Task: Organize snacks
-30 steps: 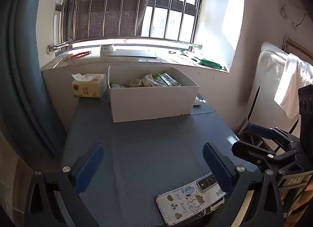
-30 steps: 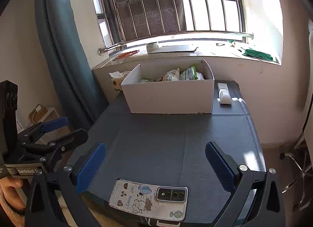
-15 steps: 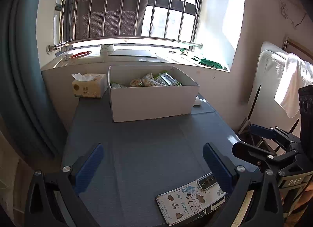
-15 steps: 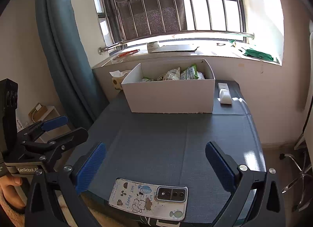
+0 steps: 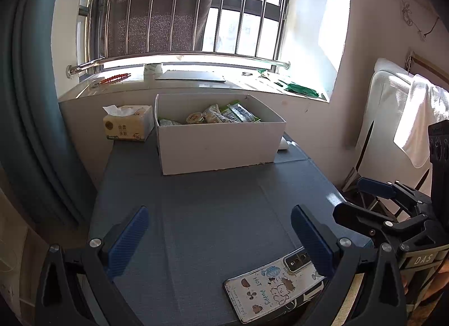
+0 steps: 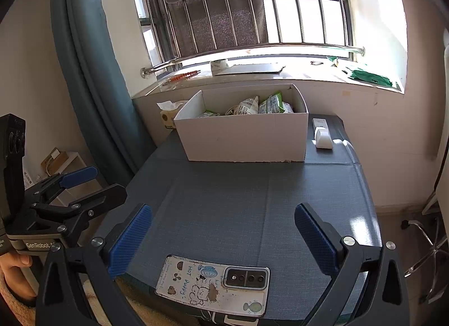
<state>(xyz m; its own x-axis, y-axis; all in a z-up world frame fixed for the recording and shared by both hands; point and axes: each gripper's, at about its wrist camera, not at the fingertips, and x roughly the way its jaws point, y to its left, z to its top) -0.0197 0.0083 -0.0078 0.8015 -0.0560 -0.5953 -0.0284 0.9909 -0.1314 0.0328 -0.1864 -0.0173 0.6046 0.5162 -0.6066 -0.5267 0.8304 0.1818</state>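
Observation:
A white cardboard box (image 5: 219,146) stands at the far end of the grey table (image 5: 213,213); it also shows in the right wrist view (image 6: 244,140). Several snack packets (image 5: 221,115) lie inside it, also seen from the right wrist (image 6: 252,105). My left gripper (image 5: 221,239) is open and empty over the near table edge. My right gripper (image 6: 224,240) is open and empty, also near the front edge. Each gripper shows in the other's view, the right one (image 5: 373,199) beside the table's right edge and the left one (image 6: 84,183) beside its left edge.
A phone in a cartoon case (image 6: 213,284) lies at the table's front edge, also in the left wrist view (image 5: 275,286). A tissue pack (image 5: 127,124) stands left of the box. A white remote (image 6: 322,133) lies right of it. A window sill runs behind.

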